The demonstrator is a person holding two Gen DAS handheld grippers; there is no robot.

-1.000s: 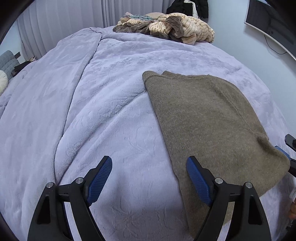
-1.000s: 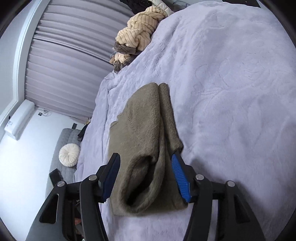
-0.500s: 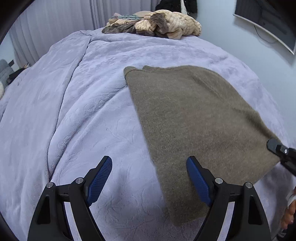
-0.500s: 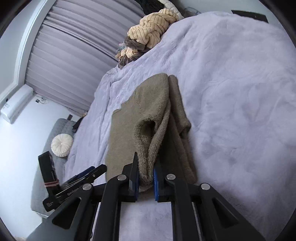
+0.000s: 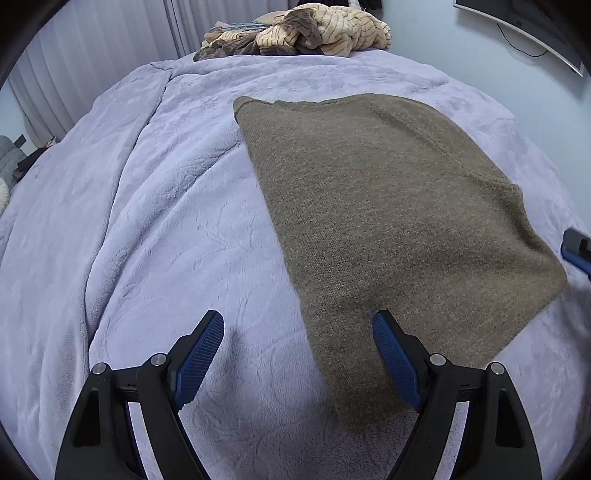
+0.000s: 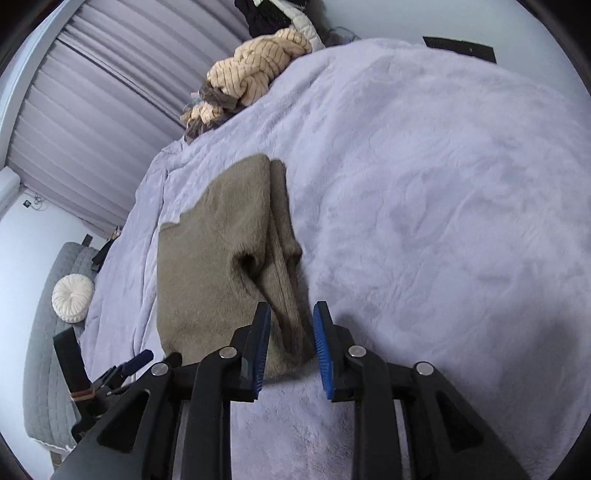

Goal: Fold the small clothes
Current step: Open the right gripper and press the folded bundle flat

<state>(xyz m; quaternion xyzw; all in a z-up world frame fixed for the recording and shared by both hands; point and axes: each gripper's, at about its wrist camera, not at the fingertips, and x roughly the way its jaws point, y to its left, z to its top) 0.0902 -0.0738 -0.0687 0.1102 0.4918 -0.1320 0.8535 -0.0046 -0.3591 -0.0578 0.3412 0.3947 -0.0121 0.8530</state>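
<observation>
A: From the left wrist, what shows?
B: The left gripper [image 5: 297, 345] stands wide, holding nothing, over the near edge of the olive sweater [image 5: 388, 221], which lies folded flat on the lavender bed [image 5: 147, 221].

A: And from the right wrist?
B: The right gripper [image 6: 291, 341] is narrow; its jaws have just been opening, with the sweater's bunched corner between them, pads not pressing. A heap of clothes [image 6: 251, 81] sits at the far edge.

Olive-brown sweater [image 5: 388, 221]; lilac blanket [image 5: 147, 221]; cream striped knit pile [image 5: 325, 33].
</observation>
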